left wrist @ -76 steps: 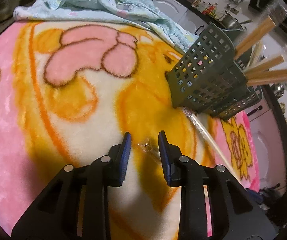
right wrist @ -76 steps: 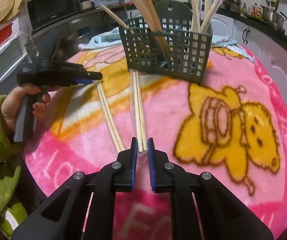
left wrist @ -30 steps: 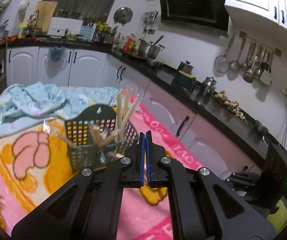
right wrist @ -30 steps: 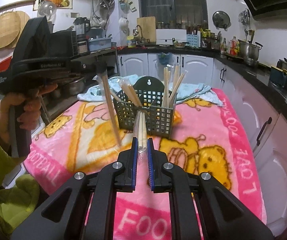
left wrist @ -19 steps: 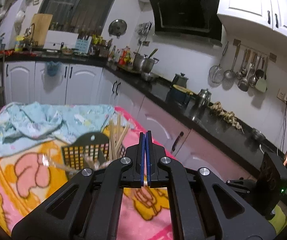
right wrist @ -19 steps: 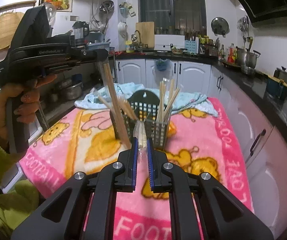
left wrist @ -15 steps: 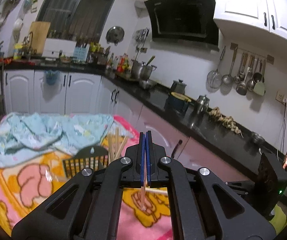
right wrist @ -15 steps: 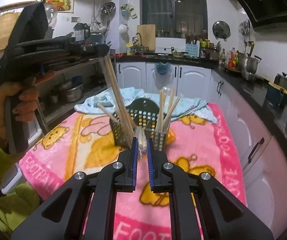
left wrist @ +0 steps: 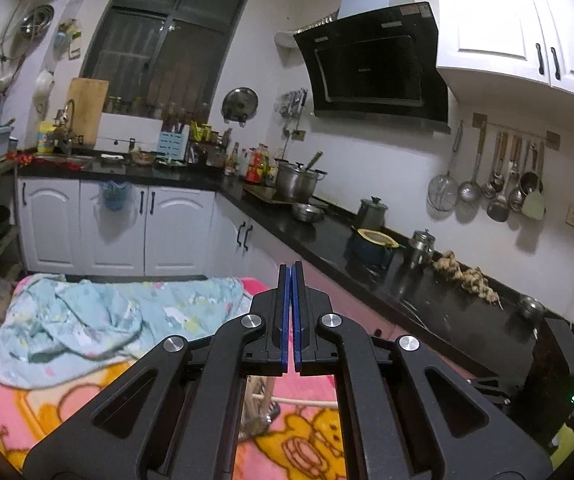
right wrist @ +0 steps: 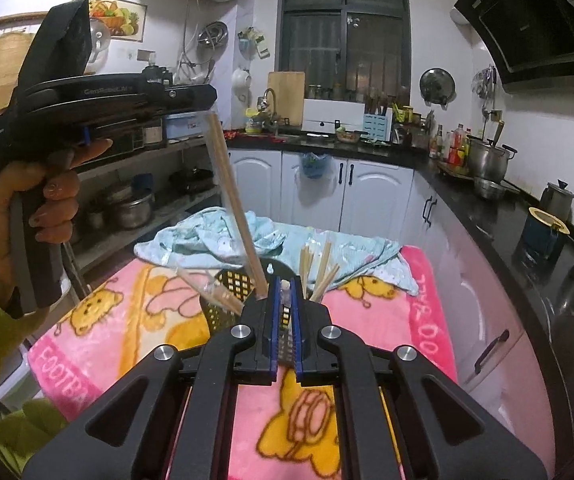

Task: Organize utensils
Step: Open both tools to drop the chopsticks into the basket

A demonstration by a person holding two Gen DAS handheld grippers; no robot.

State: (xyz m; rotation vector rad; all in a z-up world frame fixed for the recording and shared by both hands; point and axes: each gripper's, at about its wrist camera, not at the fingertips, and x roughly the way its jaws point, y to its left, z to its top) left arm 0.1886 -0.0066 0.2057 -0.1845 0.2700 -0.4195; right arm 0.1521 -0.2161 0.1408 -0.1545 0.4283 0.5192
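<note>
My left gripper [left wrist: 290,280] is shut on a plastic-wrapped pair of chopsticks [right wrist: 233,200]. It shows in the right wrist view [right wrist: 203,98] held high, with the pair hanging down into the dark perforated utensil basket [right wrist: 231,284]. My right gripper [right wrist: 283,292] is shut on another wrapped pair of chopsticks [right wrist: 284,292], held just above the basket. Several chopsticks [right wrist: 315,264] stand in the basket. In the left wrist view the basket is hidden behind the fingers; a bit of wood [left wrist: 259,390] shows between them.
The basket stands on a pink cartoon-bear blanket [right wrist: 387,320] over the table. A light blue cloth [right wrist: 207,232] lies bunched at its far end. Black kitchen counters [right wrist: 527,240] with pots run along the right. Shelves with pots stand at the left.
Both grippers have closed on wrapped chopstick pairs and lifted them from the blanket. The left pair now hangs steeply into the basket; the right pair has come over the basket.
</note>
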